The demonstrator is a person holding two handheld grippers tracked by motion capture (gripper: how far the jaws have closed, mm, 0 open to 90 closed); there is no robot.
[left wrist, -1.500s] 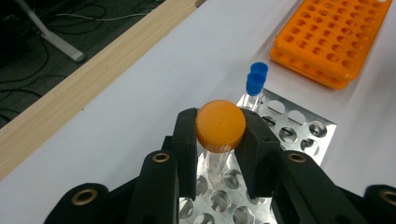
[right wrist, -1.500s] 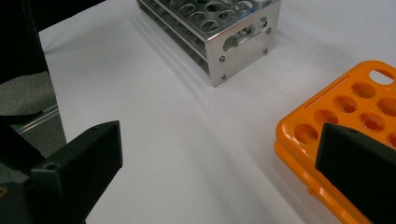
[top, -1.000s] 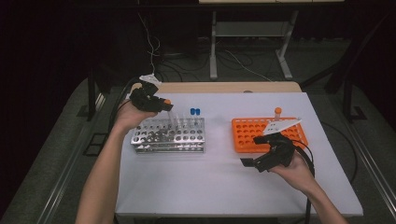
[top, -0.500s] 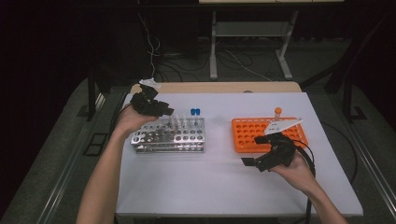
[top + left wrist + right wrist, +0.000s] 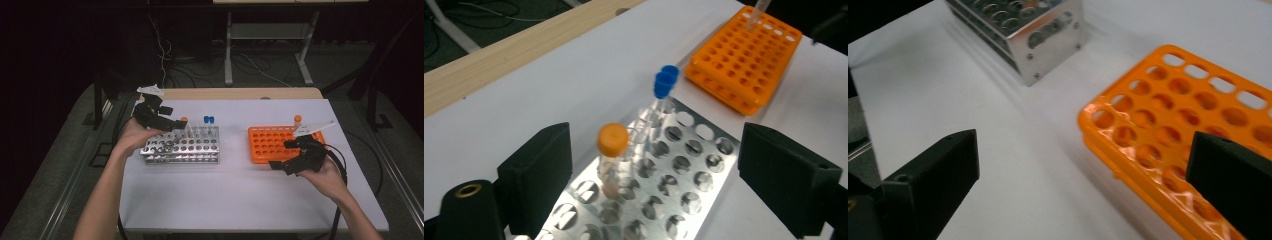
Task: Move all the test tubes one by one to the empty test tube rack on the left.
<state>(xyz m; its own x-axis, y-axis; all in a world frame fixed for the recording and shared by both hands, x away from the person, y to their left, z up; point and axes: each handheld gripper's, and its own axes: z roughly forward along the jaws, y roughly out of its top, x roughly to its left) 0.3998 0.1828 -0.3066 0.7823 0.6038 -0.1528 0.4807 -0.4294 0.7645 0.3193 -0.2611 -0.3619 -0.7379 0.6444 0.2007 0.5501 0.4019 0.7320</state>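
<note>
A silver metal rack (image 5: 182,146) (image 5: 694,185) stands left of centre on the white table. An orange-capped tube (image 5: 184,120) (image 5: 613,140) stands upright in its back row, and two blue-capped tubes (image 5: 208,119) (image 5: 665,80) stand further along. My left gripper (image 5: 175,125) (image 5: 659,165) hovers over that corner. Its jaws have just been opening and now stand wide on either side of the orange-capped tube without touching it. My right gripper (image 5: 282,156) (image 5: 1088,170) is open and empty at the front corner of the orange rack (image 5: 272,142) (image 5: 1188,120).
Another orange-capped tube (image 5: 297,119) (image 5: 756,12) stands in the far right corner of the orange rack (image 5: 744,65). A wooden strip (image 5: 240,93) runs along the table's back edge. Bare white tabletop (image 5: 235,195) lies in front of both racks. The metal rack's end (image 5: 1048,45) faces my right gripper.
The left gripper's jaws, which were shut on the orange-capped tube, have opened. The tube now stands free in the metal rack. The right hand has shifted slightly.
</note>
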